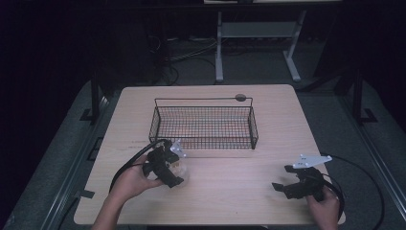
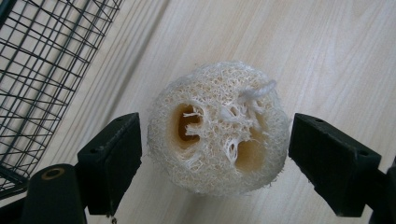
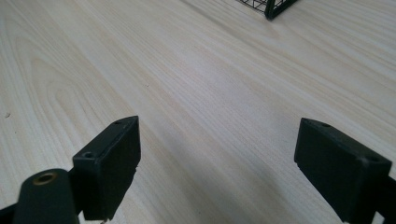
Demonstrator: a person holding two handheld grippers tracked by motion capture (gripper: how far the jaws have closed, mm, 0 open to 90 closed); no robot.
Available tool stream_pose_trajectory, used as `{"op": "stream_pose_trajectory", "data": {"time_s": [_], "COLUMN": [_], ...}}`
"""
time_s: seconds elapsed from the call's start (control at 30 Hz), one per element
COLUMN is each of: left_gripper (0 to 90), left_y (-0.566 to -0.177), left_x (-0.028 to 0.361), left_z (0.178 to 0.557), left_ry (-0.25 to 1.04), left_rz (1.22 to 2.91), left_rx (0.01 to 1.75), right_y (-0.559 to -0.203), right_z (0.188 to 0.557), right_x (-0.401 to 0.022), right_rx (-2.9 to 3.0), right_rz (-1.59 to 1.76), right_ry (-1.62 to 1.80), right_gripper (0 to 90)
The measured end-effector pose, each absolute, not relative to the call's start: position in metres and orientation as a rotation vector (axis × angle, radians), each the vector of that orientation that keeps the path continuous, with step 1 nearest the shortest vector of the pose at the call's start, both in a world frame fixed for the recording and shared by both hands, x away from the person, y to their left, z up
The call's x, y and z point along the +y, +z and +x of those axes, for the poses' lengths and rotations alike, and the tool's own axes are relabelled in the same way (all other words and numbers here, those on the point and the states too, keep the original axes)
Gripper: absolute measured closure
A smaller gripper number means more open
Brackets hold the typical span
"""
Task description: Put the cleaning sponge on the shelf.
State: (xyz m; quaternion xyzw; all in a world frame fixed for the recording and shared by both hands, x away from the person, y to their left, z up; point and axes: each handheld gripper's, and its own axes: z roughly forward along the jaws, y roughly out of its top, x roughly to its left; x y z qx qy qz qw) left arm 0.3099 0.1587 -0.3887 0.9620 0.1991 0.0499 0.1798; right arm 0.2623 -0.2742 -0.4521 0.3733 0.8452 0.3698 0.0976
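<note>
Spread around the loofah [image 2: 217, 128] on the table's near left, the left gripper [image 2: 215, 154] looks poised to pinch it, then carry it into the wire basket [image 1: 205, 125]; right gripper [image 3: 217, 168] idles agape.

A lab or recording room: dark surroundings around one lit wooden table [image 1: 230, 191], grey floor, loose cables [image 1: 177, 55] beyond its far edge, and the white metal legs of another table [image 1: 219, 52] behind

Your loofah slice [image 2: 217, 128], pale, fibrous and round, with two holes and a string loop, lies flat on the desk [image 2: 327, 56].
</note>
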Motion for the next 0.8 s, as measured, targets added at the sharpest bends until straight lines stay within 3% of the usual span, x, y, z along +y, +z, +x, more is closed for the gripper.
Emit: {"op": "stream_pose_trajectory", "data": {"time_s": [0.4, 0.8], "left_gripper": [17.6, 28.3], "left_y": [-0.3929, -0.3941], "left_x": [0.1569, 0.1576], "left_z": [0.3139, 0.3150], "left_ry": [0.111, 0.092], "left_rz": [2.736, 2.749], "left_rx": [0.571, 0.561], "right_y": [-0.4520, -0.4520], "right_z": [0.2624, 0.2626], "right_x": [-0.2741, -0.2741], "right_rx": [2.502, 2.498], "right_rz": [1.104, 1.105], "right_ry": [1.097, 1.099], "right_gripper": [14.1, 14.2]}}
